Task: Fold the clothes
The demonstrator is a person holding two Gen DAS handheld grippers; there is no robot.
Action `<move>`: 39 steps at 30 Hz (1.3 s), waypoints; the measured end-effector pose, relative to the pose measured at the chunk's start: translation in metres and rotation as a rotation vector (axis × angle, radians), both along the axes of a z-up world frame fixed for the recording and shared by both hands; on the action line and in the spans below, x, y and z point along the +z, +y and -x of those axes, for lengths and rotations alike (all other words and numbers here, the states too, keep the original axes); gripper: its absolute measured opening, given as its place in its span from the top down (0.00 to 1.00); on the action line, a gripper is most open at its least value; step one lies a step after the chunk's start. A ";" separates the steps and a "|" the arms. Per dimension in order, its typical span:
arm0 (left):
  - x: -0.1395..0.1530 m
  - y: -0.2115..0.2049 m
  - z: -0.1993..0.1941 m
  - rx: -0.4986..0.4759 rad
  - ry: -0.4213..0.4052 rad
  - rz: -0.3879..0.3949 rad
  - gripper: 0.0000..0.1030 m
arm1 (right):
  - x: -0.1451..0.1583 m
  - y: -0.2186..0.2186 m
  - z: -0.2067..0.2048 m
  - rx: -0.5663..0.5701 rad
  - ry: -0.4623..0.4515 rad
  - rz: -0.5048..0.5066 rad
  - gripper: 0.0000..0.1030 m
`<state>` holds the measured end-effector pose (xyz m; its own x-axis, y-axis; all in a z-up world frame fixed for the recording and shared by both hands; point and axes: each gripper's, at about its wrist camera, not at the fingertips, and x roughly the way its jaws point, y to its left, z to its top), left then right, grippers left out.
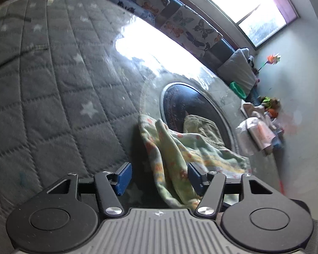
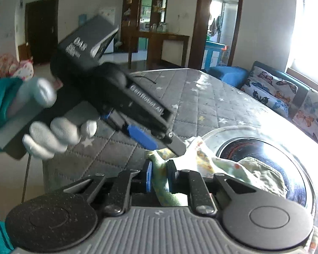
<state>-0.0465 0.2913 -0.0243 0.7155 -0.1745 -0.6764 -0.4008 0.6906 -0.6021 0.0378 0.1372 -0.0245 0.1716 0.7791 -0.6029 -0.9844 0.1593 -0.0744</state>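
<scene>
Folding looks barely begun: the floral cloth [image 1: 176, 152] lies rumpled on the quilted table [image 1: 53, 84], one edge pinched in the right gripper [image 2: 160, 176], while the left gripper [image 1: 159, 176] gapes wide around another fold, not yet gripping.

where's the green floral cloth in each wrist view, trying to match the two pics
Left wrist: the green floral cloth hangs low and centre-right, draped between the open left gripper fingers.
Right wrist: the cloth sits low centre, pinched in the right gripper, trailing right.
Shared landmark: the dark round disc behind the cloth on the grey star-quilted cover.
</scene>
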 end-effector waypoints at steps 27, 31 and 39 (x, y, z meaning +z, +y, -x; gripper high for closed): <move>-0.028 -0.013 -0.028 0.011 0.021 0.157 0.82 | -0.006 -0.008 -0.005 -0.001 0.062 -0.022 0.80; -0.029 -0.012 -0.027 0.011 0.014 0.158 0.82 | 0.000 -0.025 -0.019 -0.046 0.068 -0.023 0.79; -0.025 -0.017 -0.028 -0.011 0.015 0.111 0.82 | -0.003 -0.084 -0.082 -0.360 0.060 0.005 0.69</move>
<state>-0.0185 0.2746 -0.0495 0.7028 -0.2566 -0.6635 -0.4034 0.6245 -0.6688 0.1197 0.0527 -0.0279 0.3986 0.6720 -0.6241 -0.8679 0.4964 -0.0199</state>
